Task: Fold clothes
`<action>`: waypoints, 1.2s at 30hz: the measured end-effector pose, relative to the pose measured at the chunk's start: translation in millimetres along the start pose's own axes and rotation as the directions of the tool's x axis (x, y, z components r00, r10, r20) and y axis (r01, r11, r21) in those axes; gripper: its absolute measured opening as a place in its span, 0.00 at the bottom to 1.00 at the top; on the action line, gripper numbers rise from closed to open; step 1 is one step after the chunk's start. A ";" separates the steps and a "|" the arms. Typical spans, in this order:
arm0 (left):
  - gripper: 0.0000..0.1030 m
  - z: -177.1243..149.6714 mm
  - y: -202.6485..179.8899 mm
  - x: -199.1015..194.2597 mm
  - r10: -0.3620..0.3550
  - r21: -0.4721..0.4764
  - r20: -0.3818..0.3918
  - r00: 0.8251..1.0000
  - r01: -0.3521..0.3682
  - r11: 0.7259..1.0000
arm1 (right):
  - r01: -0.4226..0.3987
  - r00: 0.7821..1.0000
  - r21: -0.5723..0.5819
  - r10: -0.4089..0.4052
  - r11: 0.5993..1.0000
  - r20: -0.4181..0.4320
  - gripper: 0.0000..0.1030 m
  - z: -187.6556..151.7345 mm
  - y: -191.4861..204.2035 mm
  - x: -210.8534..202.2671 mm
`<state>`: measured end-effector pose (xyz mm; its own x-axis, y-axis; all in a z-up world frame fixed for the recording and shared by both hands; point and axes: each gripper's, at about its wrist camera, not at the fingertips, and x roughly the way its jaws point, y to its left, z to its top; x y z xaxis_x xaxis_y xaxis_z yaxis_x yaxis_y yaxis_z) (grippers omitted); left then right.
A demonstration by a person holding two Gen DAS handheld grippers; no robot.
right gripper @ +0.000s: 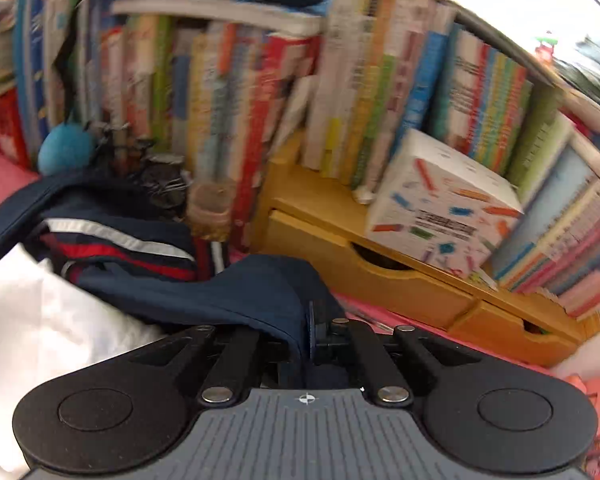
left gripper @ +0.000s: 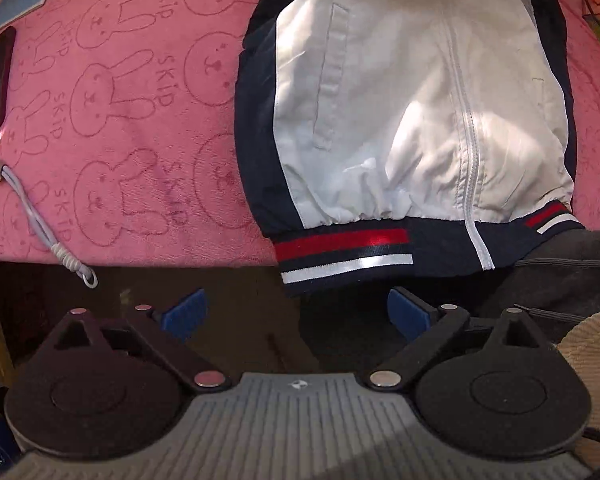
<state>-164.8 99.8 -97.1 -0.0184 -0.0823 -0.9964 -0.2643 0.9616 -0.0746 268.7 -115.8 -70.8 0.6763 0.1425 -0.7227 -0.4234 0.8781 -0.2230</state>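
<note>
A pink bunny towel [left gripper: 112, 128] covers the table, with the jacket [left gripper: 412, 92] spread on it. The left gripper [left gripper: 296, 316] hangs wide and empty over the hem; the right gripper [right gripper: 306, 332] pinches a navy sleeve [right gripper: 252, 292]. The sleeve fold seems underway; next it needs laying across the white front.

You are working in a home, probably a child's room: crowded books [right gripper: 340, 100] are standing behind a pink bunny-print blanket [left gripper: 112, 120].

Rows of books [right gripper: 380, 92] above a wooden drawer unit [right gripper: 400, 276]; a patterned box [right gripper: 444, 204] beside them.
</note>
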 end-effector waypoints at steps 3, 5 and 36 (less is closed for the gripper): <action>0.96 22.6 11.0 -15.2 0.044 -0.018 0.058 0.997 -0.043 0.999 | 0.125 0.990 0.088 -0.118 0.988 -0.078 0.06 -28.8 -59.4 -4.4; 0.96 53.8 9.0 -22.5 0.070 0.002 0.123 0.990 -0.071 0.997 | 0.224 0.965 0.137 -0.201 0.965 -0.166 0.06 -58.2 -92.6 -5.4; 0.13 306.7 8.6 -0.5 0.332 -0.036 0.473 0.816 -0.358 0.933 | -0.194 0.981 -0.075 0.194 0.978 -0.013 0.93 -17.8 54.3 -14.3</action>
<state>128.6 188.4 -109.3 0.3530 0.3757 -0.8569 -0.2751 0.9170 0.2888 225.4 -78.3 -84.2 0.5739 0.3040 -0.7604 -0.5907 0.7968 -0.1273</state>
